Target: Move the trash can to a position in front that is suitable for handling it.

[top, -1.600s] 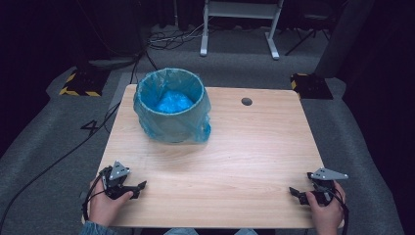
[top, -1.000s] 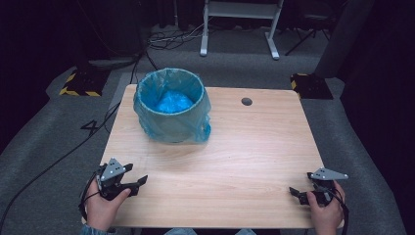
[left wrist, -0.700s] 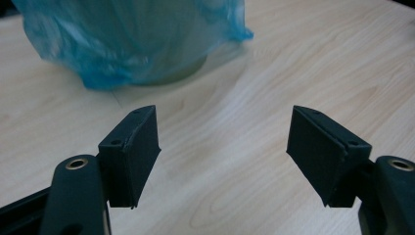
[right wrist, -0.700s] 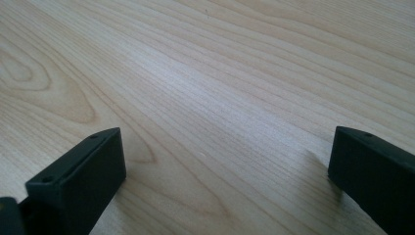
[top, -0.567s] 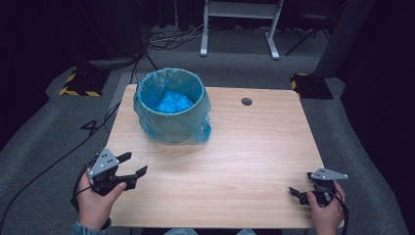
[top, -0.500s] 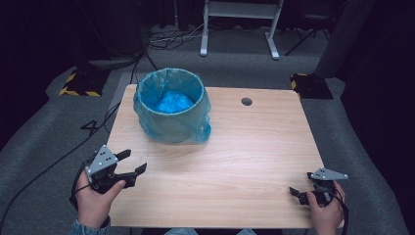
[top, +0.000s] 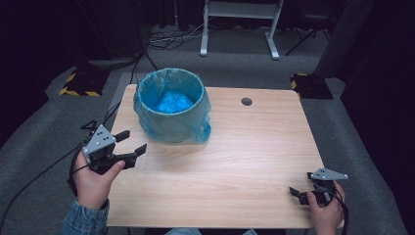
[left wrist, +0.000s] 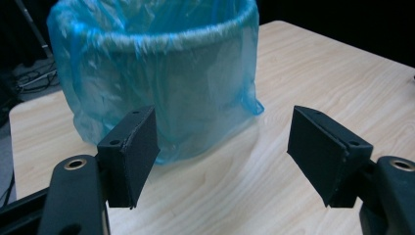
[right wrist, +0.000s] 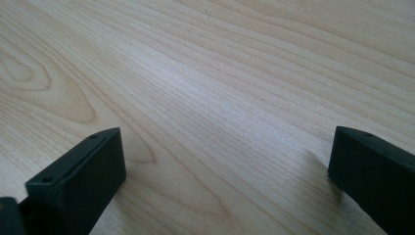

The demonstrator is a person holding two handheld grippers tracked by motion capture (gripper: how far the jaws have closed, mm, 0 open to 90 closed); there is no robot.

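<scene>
A pale wooden table (top: 230, 166) fills the middle of the high view, with a small dark round hole (top: 246, 101) near its far edge. Toward the far left of the tabletop stands a bin lined with a blue plastic bag (top: 171, 105), the liner folded over the rim and crumpled blue plastic inside. The left gripper (top: 131, 142) is lifted off the table's left edge, near the bin and pointing toward it, jaws spread wide and holding nothing. The right gripper (top: 294, 193) sits low at the table's near right corner, well apart from the bin, jaws likewise wide and empty over bare wood.
</scene>
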